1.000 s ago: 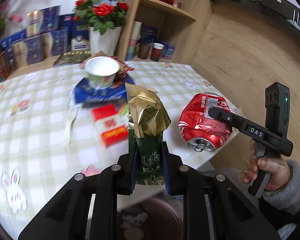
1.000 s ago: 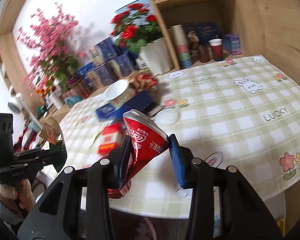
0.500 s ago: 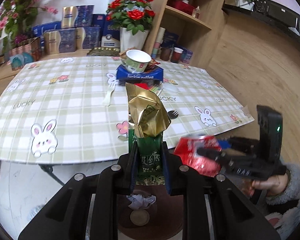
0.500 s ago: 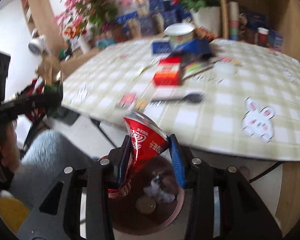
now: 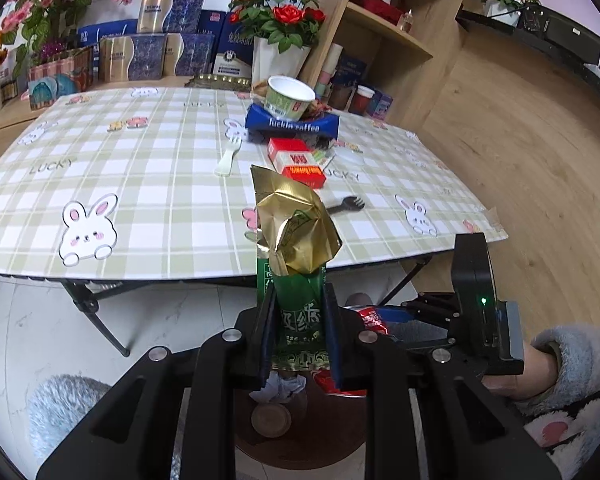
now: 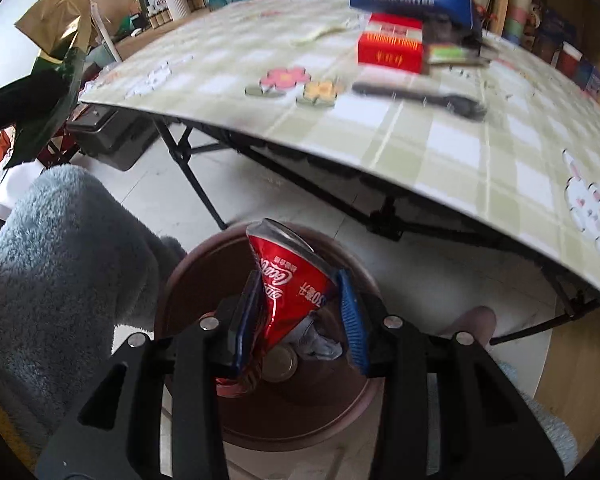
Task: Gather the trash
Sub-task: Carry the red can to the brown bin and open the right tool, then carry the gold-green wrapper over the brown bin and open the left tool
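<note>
Jaws of left gripper (image 5: 298, 334) clamped narrow on green-and-gold tea packet (image 5: 296, 272), packet upright, crumpled gold top at centre of left-wrist frame, green lower part between the pads. Jaws of right gripper (image 6: 300, 320) closed partway on crushed red cola can (image 6: 290, 284), can tilted, flattened end toward upper centre, pinched from both sides. Can hanging directly above brown round trash bin (image 6: 188, 280) at lower centre of right-wrist frame; crumpled paper (image 6: 320, 342) and round lid-like disc (image 6: 280, 364) inside bin. Same bin (image 5: 340, 436) partly visible under left gripper, lower centre. Right gripper also seen at right of left-wrist frame, held by hand (image 5: 516, 364) in fluffy grey sleeve (image 5: 576, 356). Bench (image 5: 148, 184) with green plaid bunny cloth across upper half of both frames. Still on bench: red cigarette box (image 5: 296, 162), blue coffee bag (image 5: 292, 124) with paper cup (image 5: 290, 96) on top, white plastic fork (image 5: 229, 158), black plastic fork (image 5: 346, 205). Fluffy grey fabric (image 6: 60, 272) at left of right-wrist frame, beside bin. Red rose pot (image 5: 280, 32) behind bench, upper centre.
</note>
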Motion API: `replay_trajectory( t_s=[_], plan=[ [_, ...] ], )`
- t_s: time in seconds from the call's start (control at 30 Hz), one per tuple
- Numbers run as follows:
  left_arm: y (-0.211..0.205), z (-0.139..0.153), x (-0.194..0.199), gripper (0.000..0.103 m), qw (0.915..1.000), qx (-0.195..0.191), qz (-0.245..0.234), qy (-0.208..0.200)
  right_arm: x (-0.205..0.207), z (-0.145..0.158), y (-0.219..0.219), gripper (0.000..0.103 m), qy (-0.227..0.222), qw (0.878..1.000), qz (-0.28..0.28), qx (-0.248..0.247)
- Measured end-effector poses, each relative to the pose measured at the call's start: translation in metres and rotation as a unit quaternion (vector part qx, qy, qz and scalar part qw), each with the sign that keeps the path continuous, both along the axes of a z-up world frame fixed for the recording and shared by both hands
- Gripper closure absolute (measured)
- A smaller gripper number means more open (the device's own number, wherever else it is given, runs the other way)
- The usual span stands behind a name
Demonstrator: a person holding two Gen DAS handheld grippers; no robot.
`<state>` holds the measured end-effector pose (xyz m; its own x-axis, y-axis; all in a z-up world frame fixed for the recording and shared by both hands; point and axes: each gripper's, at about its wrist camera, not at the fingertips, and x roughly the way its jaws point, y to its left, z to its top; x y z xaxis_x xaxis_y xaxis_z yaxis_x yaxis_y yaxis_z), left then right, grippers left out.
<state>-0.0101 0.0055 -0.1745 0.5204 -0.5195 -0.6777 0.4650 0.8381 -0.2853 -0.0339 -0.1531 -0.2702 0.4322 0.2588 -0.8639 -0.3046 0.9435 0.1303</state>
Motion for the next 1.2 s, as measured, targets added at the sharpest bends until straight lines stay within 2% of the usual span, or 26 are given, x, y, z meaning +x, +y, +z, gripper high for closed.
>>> replay_trajectory(
  t_s=[0.17,0.33,0.43,0.5,0.7,0.83,1.03,1.2],
  plan=[
    [-0.006,-0.006,-0.001,0.081,0.9999,0.007,-0.012,0.001,0.000,0.001,0.003,0.060,-0.004,1.000,0.008,0.009],
    [-0.009,-0.009,-0.001,0.081,0.9998,0.010,-0.014,0.002,-0.004,0.019,0.000,0.043,-0.046,0.999,-0.001,0.001],
    [-0.008,-0.011,0.000,0.081,0.9998,0.010,-0.014,0.005,-0.008,0.033,-0.005,0.030,-0.080,0.997,-0.015,-0.003],
    [-0.008,-0.011,0.000,0.081,0.9997,0.015,-0.018,0.002,-0.013,0.048,-0.011,0.007,-0.119,0.992,-0.035,-0.014],
    [-0.015,-0.011,-0.001,0.081,0.9980,0.042,-0.047,-0.010,-0.018,0.081,-0.030,0.006,-0.196,0.977,-0.086,-0.021],
    [-0.017,-0.012,0.000,0.081,0.9970,0.048,-0.060,-0.012,-0.021,0.093,-0.043,0.006,-0.225,0.967,-0.122,-0.022],
    [-0.020,-0.030,-0.002,0.081,0.9957,0.044,-0.078,0.024,-0.027,0.094,-0.049,0.006,-0.236,0.959,-0.155,-0.032],
    [-0.031,-0.048,0.000,0.081,0.9921,0.069,-0.091,0.052,-0.032,0.088,-0.049,0.006,-0.229,0.959,-0.166,-0.028]
  ],
)
